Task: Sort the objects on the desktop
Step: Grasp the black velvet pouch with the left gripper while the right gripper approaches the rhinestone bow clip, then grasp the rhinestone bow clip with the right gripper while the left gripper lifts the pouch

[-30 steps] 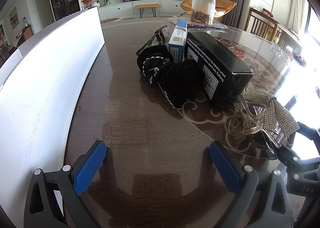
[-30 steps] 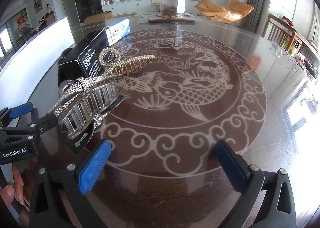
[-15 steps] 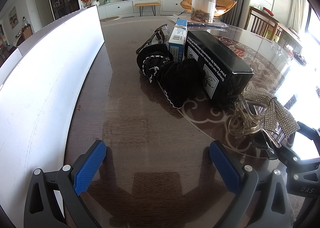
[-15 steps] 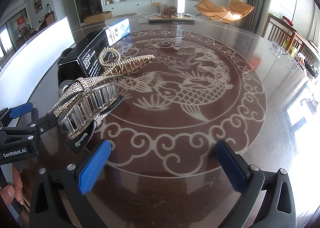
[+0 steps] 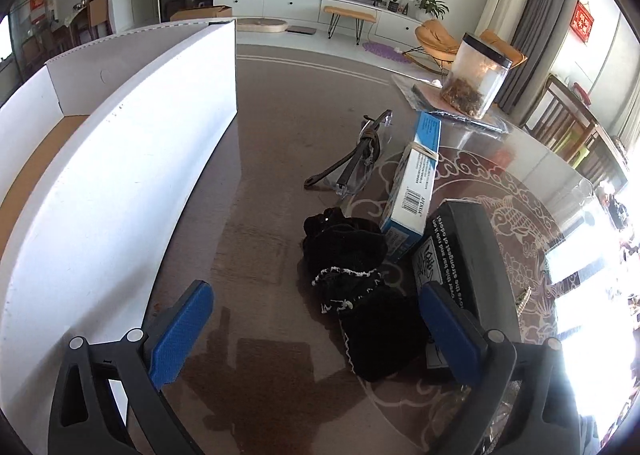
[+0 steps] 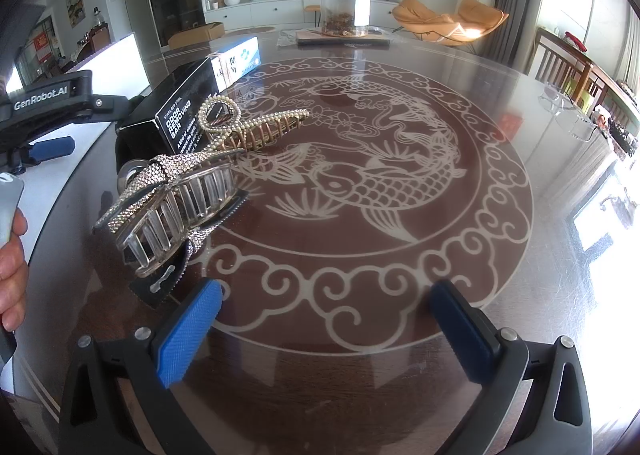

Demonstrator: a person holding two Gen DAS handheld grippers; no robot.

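Observation:
My left gripper (image 5: 316, 331) is open above the dark table. Black fabric hair bands (image 5: 352, 283) with white trim lie just ahead of it, close to its right finger (image 5: 448, 331). Beside them are a black box (image 5: 468, 267), a blue and white box (image 5: 416, 183) and clear glasses (image 5: 360, 151). My right gripper (image 6: 324, 331) is open over bare table, holding nothing. To its left front lies a clear hair claw with a rhinestone bow (image 6: 176, 207). A pearl hair clip (image 6: 248, 127) rests against the black box (image 6: 184, 111).
A large white open carton (image 5: 120, 175) with a brown inside stands along the left. A clear jar (image 5: 476, 79) sits on a flat packet at the far side. The left gripper's body (image 6: 48, 107) and a person's hand (image 6: 12, 255) are at the right view's left edge.
My left gripper has risen and moved forward toward the black hair bands, so the carton's inside now shows. The right gripper has stayed put, and both remain open.

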